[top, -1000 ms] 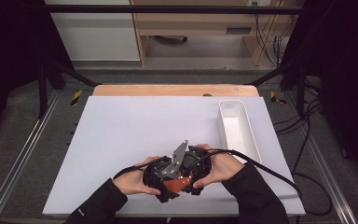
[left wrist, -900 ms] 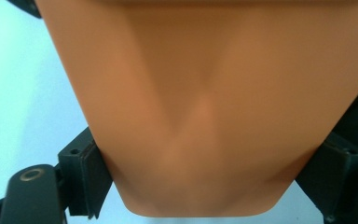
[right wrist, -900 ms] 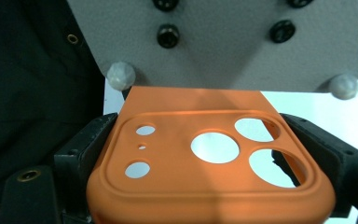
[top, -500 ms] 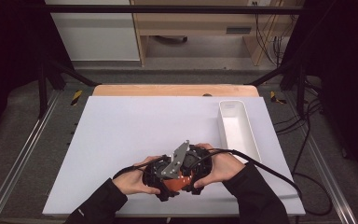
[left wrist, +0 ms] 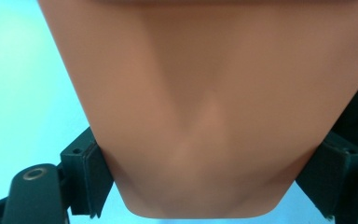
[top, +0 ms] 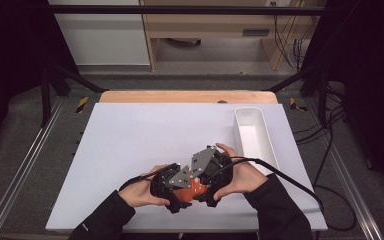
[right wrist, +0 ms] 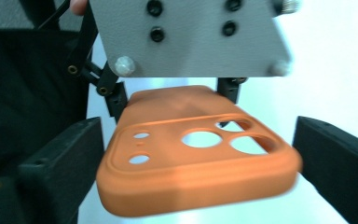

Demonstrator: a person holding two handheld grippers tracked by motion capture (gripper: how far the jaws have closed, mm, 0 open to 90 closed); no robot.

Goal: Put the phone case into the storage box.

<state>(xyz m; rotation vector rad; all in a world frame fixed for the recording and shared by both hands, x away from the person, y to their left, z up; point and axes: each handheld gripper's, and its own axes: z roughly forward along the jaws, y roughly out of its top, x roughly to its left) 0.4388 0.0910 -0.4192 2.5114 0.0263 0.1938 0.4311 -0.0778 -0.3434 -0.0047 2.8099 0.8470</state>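
The orange phone case (right wrist: 196, 158) is held off the table (top: 130, 145) near its front edge, between the person's two hands, its long axis running from one claw to the other. In the right gripper view the end with the camera cut-outs points toward that claw, and the far end sits under the grey plate of the left claw (top: 172, 187). The left claw pinches it: in the left gripper view both pads (left wrist: 91, 179) press against the case's edges. The right claw (right wrist: 196, 186) has just been opening; its black jaws now stand spread, with the camera end lying between them and gaps on both sides, so they are not gripping it. I judge the right claw, already straddling that end, is the one placed to re-grip. The white tray (top: 255, 137) lies apart, to the right.
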